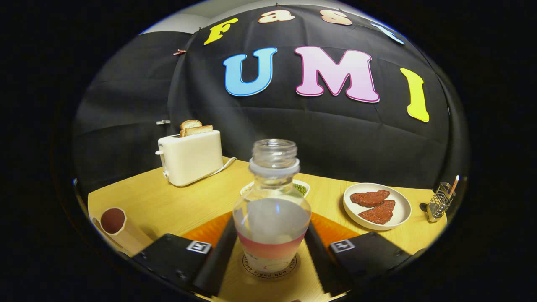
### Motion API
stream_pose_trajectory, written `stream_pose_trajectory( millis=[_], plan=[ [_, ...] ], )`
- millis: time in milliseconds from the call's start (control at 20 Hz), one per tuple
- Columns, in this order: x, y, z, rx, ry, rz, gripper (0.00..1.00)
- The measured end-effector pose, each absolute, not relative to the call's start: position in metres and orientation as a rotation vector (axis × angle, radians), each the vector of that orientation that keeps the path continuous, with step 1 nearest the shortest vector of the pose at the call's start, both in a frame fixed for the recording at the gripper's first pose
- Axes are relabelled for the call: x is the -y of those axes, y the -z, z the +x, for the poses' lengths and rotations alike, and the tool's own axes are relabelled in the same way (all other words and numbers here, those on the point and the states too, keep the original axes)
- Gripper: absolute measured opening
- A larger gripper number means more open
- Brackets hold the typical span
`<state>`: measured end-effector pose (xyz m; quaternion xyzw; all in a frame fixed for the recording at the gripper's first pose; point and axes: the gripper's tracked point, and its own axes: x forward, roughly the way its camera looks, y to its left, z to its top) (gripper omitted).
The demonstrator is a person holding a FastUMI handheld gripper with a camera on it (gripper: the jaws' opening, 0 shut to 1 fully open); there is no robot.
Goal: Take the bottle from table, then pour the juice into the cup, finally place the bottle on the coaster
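A: Standing upright between the two fingers, the bottle [272, 209] is seen with its base set on a round coaster [269, 265]. No cap is fitted on its neck, and its clear body is partly filled.

B: How is the gripper [270, 247] set?

A: Its fingers are placed close along both sides of the bottle. Whether both are pressed against it cannot be told.

B: Where is the cup [121, 230]?

A: It is found well apart from the bottle, to the left of the fingers, on the wooden table [188, 205], and is shown tilted by the lens.

B: What is placed beyond?

A: A small dish [303, 187] is partly hidden just behind the bottle. A toaster [191, 157] with bread slices [194, 127] is located beyond on the left; a plate [376, 206] with two reddish patties [374, 204] lies on the right, and a wire holder [440, 202] is set near it.
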<state>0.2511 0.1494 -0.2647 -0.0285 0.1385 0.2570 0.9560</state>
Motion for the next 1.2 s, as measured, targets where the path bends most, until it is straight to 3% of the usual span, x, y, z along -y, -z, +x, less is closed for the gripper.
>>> stream_pose_trajectory(
  millis=[100, 650, 1200],
  plan=[
    [-0.152, 0.263, 0.251, -0.283, -0.527, -0.044, 0.98],
    [-0.132, 0.241, 0.209, -0.323, -0.5, -0.037, 0.98],
    [-0.069, 0.079, 0.134, -0.074, -0.412, -0.122, 0.97]
  ],
)
